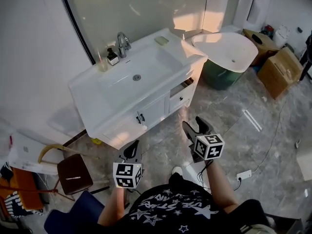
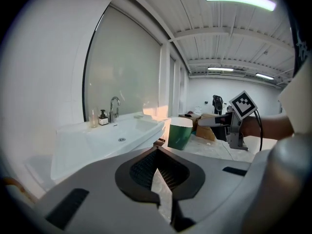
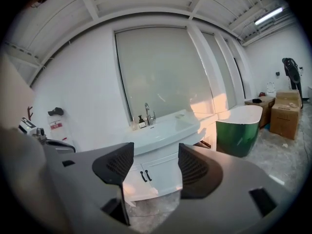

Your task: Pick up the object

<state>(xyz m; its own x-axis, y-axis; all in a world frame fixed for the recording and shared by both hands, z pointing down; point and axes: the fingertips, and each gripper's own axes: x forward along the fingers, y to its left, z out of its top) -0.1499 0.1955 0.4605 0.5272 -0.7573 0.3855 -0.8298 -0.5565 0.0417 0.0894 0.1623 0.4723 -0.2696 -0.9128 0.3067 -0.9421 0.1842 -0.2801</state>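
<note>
Object: probably the small bottle (image 1: 112,57) beside the tap (image 1: 122,43), too small to be sure. It sits untouched at the worktop's (image 1: 92,89) back edge. Both tongs are well short: right tongs (image 1: 196,126) spread and empty, left tongs (image 1: 131,150) clenched on nothing. Approach and grasp remain.

I hold my left gripper (image 1: 131,151) and right gripper (image 1: 196,127) low over the marbled floor (image 1: 253,145), both just short of the white vanity (image 1: 122,112) — my right jaws stand apart, nothing between them. By the basin stand a faucet (image 1: 122,44), a dark pump bottle (image 1: 112,57) and a glass (image 1: 102,64).
</note>
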